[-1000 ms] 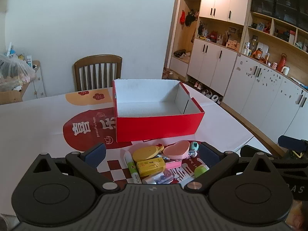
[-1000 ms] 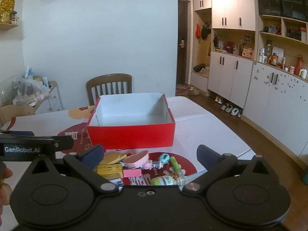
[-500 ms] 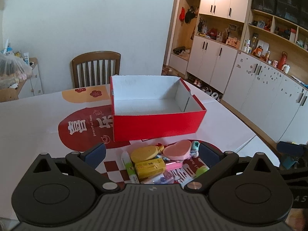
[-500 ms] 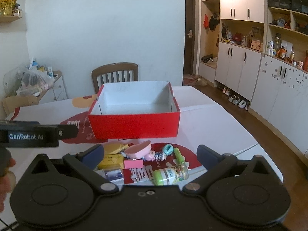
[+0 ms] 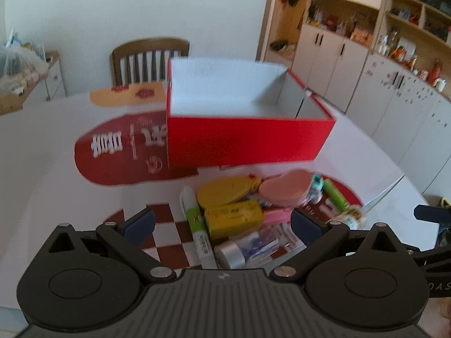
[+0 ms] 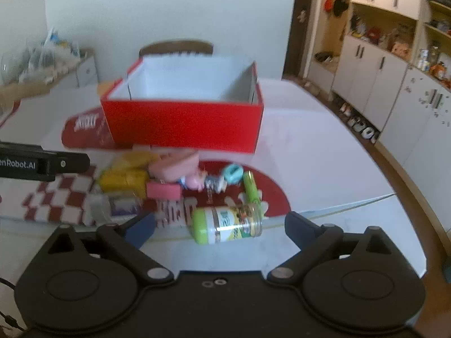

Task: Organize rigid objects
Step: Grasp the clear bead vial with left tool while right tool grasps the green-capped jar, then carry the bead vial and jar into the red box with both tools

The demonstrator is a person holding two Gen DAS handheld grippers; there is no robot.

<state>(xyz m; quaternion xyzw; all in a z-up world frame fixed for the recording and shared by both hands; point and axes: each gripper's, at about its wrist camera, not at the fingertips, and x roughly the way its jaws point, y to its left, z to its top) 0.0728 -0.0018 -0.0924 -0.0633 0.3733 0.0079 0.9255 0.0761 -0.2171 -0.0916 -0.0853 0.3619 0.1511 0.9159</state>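
Note:
A pile of small items lies on the table in front of an open, empty red box point(image 5: 248, 140). It holds a yellow box point(image 5: 234, 218), a yellow oval case point(image 5: 222, 193), a pink heart-shaped case point(image 5: 284, 188), a white-green tube point(image 5: 194, 225) and a silver packet point(image 5: 245, 249). My left gripper point(image 5: 222, 223) hangs open above the yellow box and touches nothing. My right gripper point(image 6: 220, 228) has its jaws closing. A green-lidded jar point(image 6: 227, 225) lies on its side between them, with the pads clear of it. Behind it lie a green tube point(image 6: 251, 187) and a pink block point(image 6: 164, 191).
A wooden chair point(image 5: 149, 56) stands behind the box. White cabinets point(image 5: 394, 98) and shelves line the right wall. A side cabinet with bags point(image 6: 42, 67) is at the left. The table's right edge point(image 6: 400, 197) runs close to the jar.
Both grippers have sunk toward the pile and tilted further down, so the items look larger. The jar now lies between the right gripper's fingers.

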